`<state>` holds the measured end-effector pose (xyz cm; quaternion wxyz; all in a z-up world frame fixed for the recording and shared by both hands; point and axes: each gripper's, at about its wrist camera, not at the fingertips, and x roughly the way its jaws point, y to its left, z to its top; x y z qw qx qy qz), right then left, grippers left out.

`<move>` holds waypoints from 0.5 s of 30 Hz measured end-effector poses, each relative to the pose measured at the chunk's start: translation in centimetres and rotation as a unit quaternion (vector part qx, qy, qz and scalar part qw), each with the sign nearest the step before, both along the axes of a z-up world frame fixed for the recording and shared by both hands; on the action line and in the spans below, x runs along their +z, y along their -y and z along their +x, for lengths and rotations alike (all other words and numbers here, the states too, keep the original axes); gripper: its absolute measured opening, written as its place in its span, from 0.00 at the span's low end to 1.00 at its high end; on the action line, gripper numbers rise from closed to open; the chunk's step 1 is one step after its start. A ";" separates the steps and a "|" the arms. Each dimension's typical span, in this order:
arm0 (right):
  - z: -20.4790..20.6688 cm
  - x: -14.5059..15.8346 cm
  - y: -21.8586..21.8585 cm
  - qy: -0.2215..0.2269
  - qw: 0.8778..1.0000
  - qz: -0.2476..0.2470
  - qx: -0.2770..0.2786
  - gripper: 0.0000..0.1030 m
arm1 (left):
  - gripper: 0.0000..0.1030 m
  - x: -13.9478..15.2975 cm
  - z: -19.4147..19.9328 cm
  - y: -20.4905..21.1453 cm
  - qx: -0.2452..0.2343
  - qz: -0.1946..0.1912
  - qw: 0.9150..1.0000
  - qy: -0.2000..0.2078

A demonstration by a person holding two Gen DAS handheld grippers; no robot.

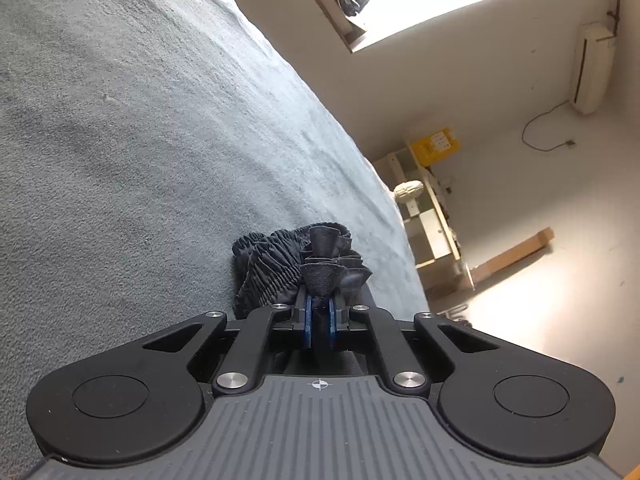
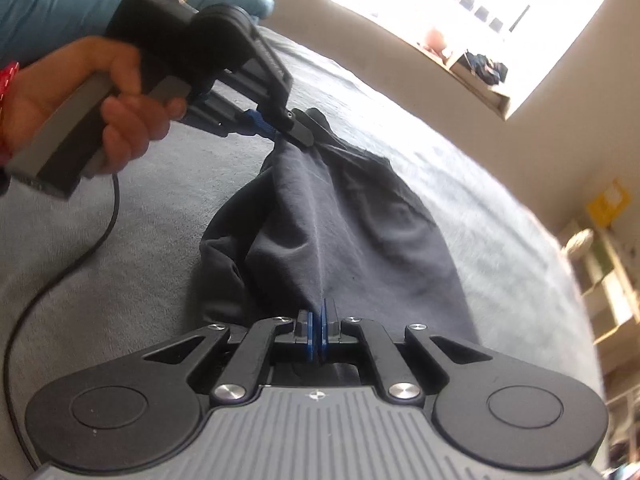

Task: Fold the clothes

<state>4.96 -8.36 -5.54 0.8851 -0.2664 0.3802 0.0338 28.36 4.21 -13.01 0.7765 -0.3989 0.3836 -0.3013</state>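
Right gripper (image 2: 317, 322): nearest the right wrist camera; blue pads pressed together on one end of the dark garment, a thin fold of cloth caught between them.

Bed cover (image 2: 132, 248): grey-blue, nubbly, the largest item; fills most of both views and carries everything else. Its far edge curves past a cream wall.

Dark garment (image 2: 344, 224): charcoal cloth, stretched between the two grippers. Long axis runs from the right gripper away toward the left gripper, roughly toward the cover's far edge. It widens in the middle, and a slack fold drops to the cover on its left side. In the left wrist view its gathered, elastic-ribbed end (image 1: 276, 264) bunches up just beyond the fingers, near the cover's far edge.

Left gripper (image 2: 298, 128): held in a person's hand (image 2: 80, 108), fingers clamped on the garment's far end; the left wrist view shows cloth wedged between the blue pads (image 1: 307, 318).

Black cable (image 2: 76, 256): trails from the left gripper's handle across the cover's near left part.
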 end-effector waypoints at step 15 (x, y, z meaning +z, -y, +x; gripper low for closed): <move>1.0 -2.8 0.0 -0.035 0.998 0.013 0.059 0.06 | 0.06 1.4 -0.3 -1.8 0.013 0.058 0.998 0.002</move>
